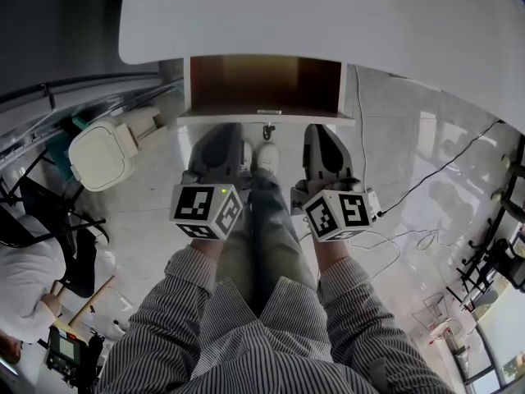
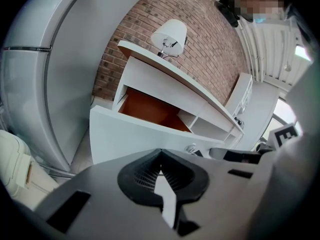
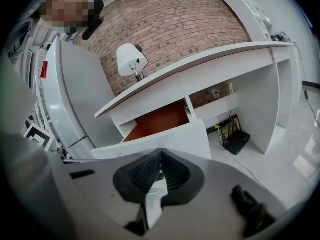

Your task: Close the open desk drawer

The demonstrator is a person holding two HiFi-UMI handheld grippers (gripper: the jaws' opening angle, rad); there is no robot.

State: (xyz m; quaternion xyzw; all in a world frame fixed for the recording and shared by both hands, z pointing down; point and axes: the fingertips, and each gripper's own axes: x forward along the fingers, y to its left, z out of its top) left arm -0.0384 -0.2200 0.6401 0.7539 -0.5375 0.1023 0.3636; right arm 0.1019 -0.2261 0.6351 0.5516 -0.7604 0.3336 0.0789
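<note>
The left gripper [image 1: 221,131] has its ribbed black pads [image 2: 141,175] pressed tip to tip with nothing between them. The right gripper [image 1: 322,131] is closed the same way, also empty. Each carries a cube with black-and-white square markers, and striped sleeves [image 1: 184,281] reach down to both.

Just ahead of both sets of tips stands the flat white front of the drawer [image 1: 267,116], pulled well out from under the desk [image 1: 328,15]. Whether the tips touch that front is hard to tell. The drawer's inside is smooth reddish-brown wood, a shallow rectangular box, and a small metal knob [image 1: 268,128] sits at the middle of the front. The desk top is white with a rounded corner. Behind it rises a rough brick wall [image 3: 175,29], and a white-shaded lamp [image 3: 131,59] stands on the desk.
</note>
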